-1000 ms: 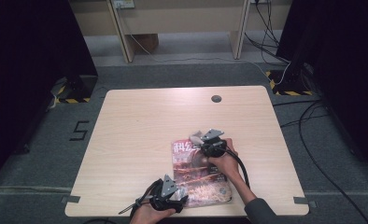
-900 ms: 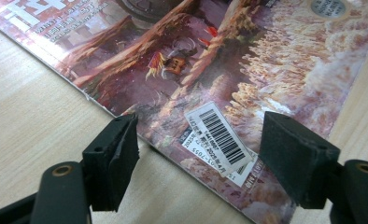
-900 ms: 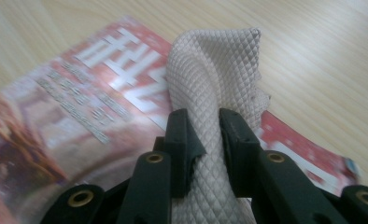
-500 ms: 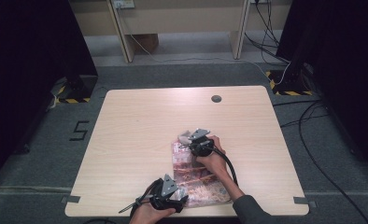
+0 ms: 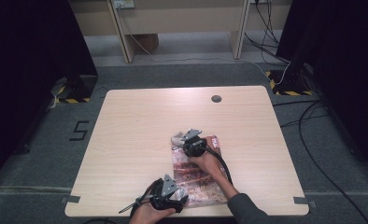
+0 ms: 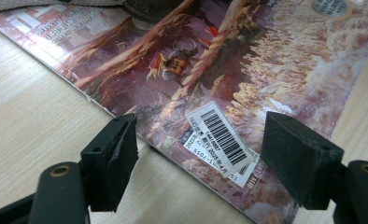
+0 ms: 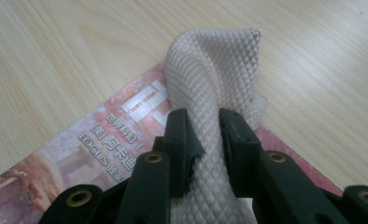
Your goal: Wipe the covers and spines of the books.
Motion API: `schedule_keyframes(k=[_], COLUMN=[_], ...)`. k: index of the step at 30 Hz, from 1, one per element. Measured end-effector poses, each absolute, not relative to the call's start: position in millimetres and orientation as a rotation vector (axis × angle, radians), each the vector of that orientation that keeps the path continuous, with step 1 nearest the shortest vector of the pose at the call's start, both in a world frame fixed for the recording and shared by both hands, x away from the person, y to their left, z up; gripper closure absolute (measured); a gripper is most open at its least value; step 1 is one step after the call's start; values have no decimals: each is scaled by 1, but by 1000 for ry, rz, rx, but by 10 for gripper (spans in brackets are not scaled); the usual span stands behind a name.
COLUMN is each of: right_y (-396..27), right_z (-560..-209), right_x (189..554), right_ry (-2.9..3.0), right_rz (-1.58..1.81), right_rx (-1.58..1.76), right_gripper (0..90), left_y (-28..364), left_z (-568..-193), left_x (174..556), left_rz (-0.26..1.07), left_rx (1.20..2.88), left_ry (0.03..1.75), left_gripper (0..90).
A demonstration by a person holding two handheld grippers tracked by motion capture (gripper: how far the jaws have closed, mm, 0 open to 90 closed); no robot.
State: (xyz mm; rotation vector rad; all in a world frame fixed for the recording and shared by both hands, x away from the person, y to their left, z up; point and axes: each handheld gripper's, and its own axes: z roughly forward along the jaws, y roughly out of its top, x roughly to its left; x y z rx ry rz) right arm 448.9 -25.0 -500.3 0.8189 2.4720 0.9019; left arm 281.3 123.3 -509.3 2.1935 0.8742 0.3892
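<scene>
High view shows, nearest to the person, the left gripper (image 5: 166, 199) at the near edge of the table (image 5: 135, 126). Its jaws stand apart over the near corner of the magazine (image 5: 198, 182); in the left gripper view the barcode label (image 6: 222, 137) lies between them and the pads touch nothing. It seems to wait there, maybe to steady the magazine.

A little farther, the right gripper (image 5: 187, 142) is at the far end of the magazine. In the right gripper view its jaws are clamped on a folded cloth (image 7: 212, 93) with a diamond pattern, and the cloth rests on the cover's top corner and partly on the bare wood beyond it.

The step in hand looks like wiping the magazine cover with the cloth. The next move probably calls for keeping the grip tight and drawing the cloth flat across the glossy cover, without pushing the magazine away.

No container is on the table; farther off there is a round cable hole (image 5: 216, 98).
</scene>
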Motion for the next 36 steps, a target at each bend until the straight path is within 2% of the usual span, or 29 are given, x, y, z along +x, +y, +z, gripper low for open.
schedule_keyframes(k=[18, 36], right_y=[-18, -20], right_z=[-499, -499], right_x=[448, 420], right_ry=[2492, 2596], right_rz=[898, 986], right_rx=[796, 727], right_gripper=[735, 726], left_y=[123, 124], left_z=[-509, -510], left_x=[281, 282], left_rz=[391, 389], left_rx=[2194, 2192], left_ry=[872, 875], left_gripper=[263, 253])
